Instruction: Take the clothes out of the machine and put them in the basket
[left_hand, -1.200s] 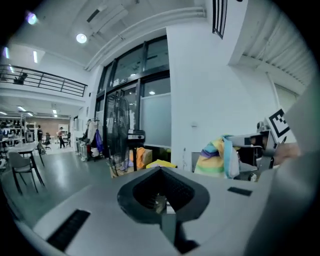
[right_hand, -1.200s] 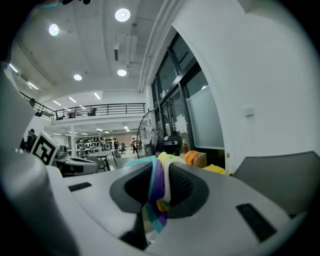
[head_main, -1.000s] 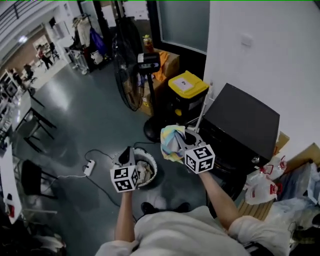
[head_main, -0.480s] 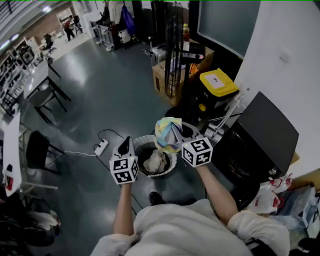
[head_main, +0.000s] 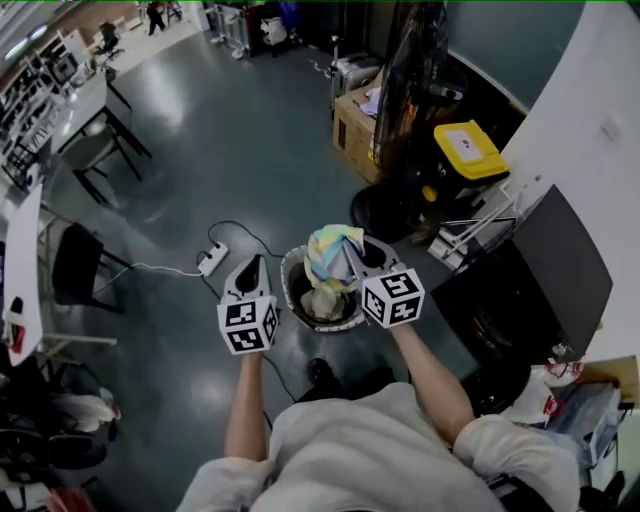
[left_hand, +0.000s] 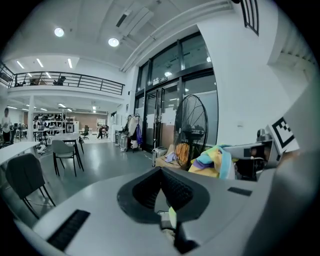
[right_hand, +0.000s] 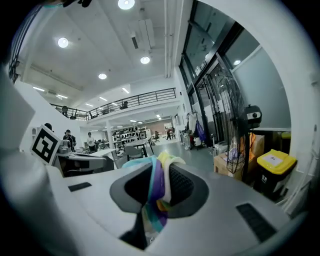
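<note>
A striped yellow, blue and purple cloth (head_main: 333, 252) hangs from my right gripper (head_main: 352, 262), which is shut on it just above the round white basket (head_main: 289, 284) on the floor. Crumpled pale clothes (head_main: 318, 303) lie inside the basket. In the right gripper view the cloth (right_hand: 156, 186) is pinched between the pads of the right gripper (right_hand: 160, 165). My left gripper (head_main: 252, 264) hovers at the basket's left rim, shut and holding nothing. In the left gripper view the left gripper (left_hand: 161, 173) shows its jaws meeting, with the cloth (left_hand: 212, 161) off to the right. The black machine (head_main: 545, 262) stands at the right.
A yellow-lidded bin (head_main: 468, 150), a standing fan (head_main: 405, 75) with its round base (head_main: 376, 212) and a cardboard box (head_main: 356, 122) stand behind the basket. A white power strip (head_main: 212, 260) with its cable lies left of it. A black chair (head_main: 76, 280) stands far left; plastic bags (head_main: 570, 395) lie at the right.
Both grippers have swung left, away from the black machine, and sunk a little. The right one has carried the striped cloth to above the basket.
</note>
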